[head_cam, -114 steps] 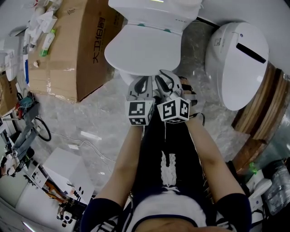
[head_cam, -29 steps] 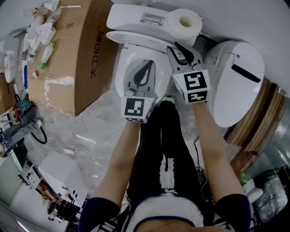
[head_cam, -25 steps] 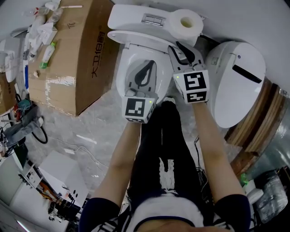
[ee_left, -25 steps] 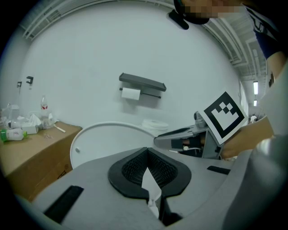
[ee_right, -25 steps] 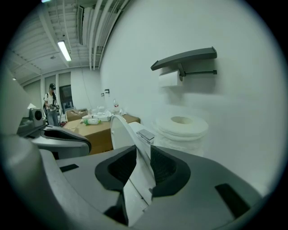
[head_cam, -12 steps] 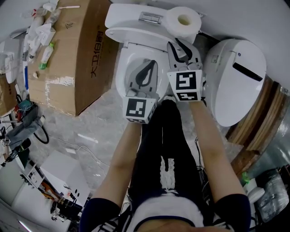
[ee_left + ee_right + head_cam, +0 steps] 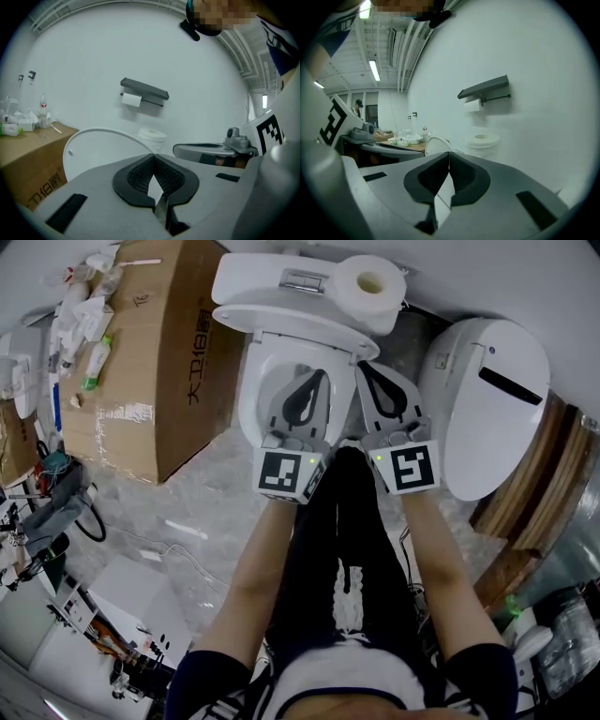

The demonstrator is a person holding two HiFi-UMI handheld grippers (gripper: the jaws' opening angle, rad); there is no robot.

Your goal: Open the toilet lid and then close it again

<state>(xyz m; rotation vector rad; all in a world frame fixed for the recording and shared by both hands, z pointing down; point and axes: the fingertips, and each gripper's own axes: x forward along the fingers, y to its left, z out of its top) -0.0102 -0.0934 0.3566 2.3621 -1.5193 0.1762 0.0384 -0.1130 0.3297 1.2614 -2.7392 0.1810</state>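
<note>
The white toilet [image 7: 251, 404] stands ahead of me with its lid [image 7: 309, 337] raised against the tank [image 7: 272, 296]. In the left gripper view the lid [image 7: 91, 147] shows as an upright white oval. My left gripper [image 7: 315, 374] hovers over the open bowl, jaws shut on nothing. My right gripper [image 7: 362, 367] sits just right of the bowl, below the lid's edge, also shut and empty. Neither gripper touches the lid. The left gripper [image 7: 152, 157] and the right gripper [image 7: 449, 153] both show their tips meeting.
A toilet paper roll [image 7: 368, 282] rests on the tank. A second white toilet [image 7: 487, 390] stands at the right, and beside it a stack of wood [image 7: 534, 474]. A large cardboard box [image 7: 159, 352] with bottles on top flanks the left. A wall shelf [image 7: 143, 90] hangs above.
The lid, closed 4.6 s ago, now stands up. Over the last second my right gripper has drawn back from the lid's upper edge towards me; the left has stayed put.
</note>
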